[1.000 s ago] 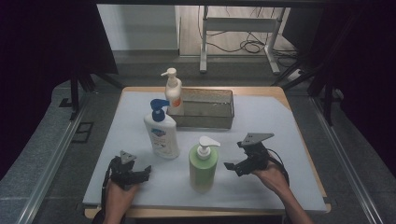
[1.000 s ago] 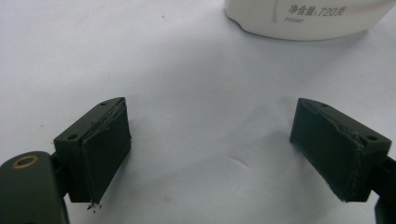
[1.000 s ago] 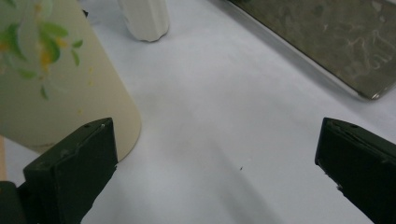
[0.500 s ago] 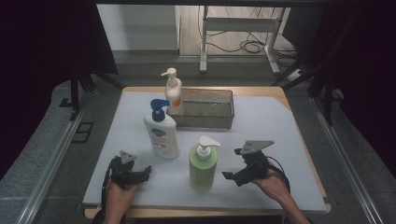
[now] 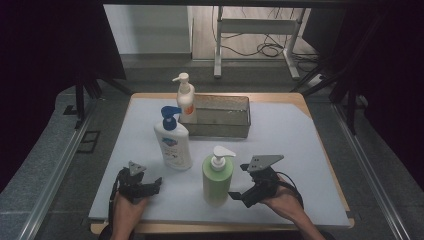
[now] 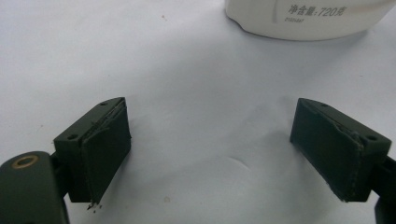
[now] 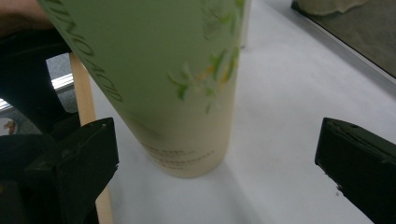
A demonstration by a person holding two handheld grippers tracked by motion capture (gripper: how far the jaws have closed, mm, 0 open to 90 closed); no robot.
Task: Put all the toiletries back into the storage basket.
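From the high view, the green bottle (image 5: 217, 175) stands upright near the front of the white table (image 5: 300, 150), at about 6 o'clock from the metal tray (image 5: 220, 116). The right claw (image 5: 239, 196) sits just beside the bottle, at its 3 o'clock, with its jaws apart. The left claw (image 5: 154, 184) rests low at about 8 o'clock from the green bottle, well apart from it. A white bottle with a blue pump (image 5: 172, 142) stands at the green bottle's 10 o'clock. A white bottle with an orange label (image 5: 185, 100) touches the tray's left end.

In the left gripper view, the left claw (image 6: 210, 149) is wide open with nothing in it. The white bottle's bottom (image 6: 308, 18) is at 1 o'clock.

In the right gripper view, the right claw (image 7: 217, 158) is wide open. The green bottle (image 7: 173, 84) stands between the jaws, closer to the left one, and I see no touch.
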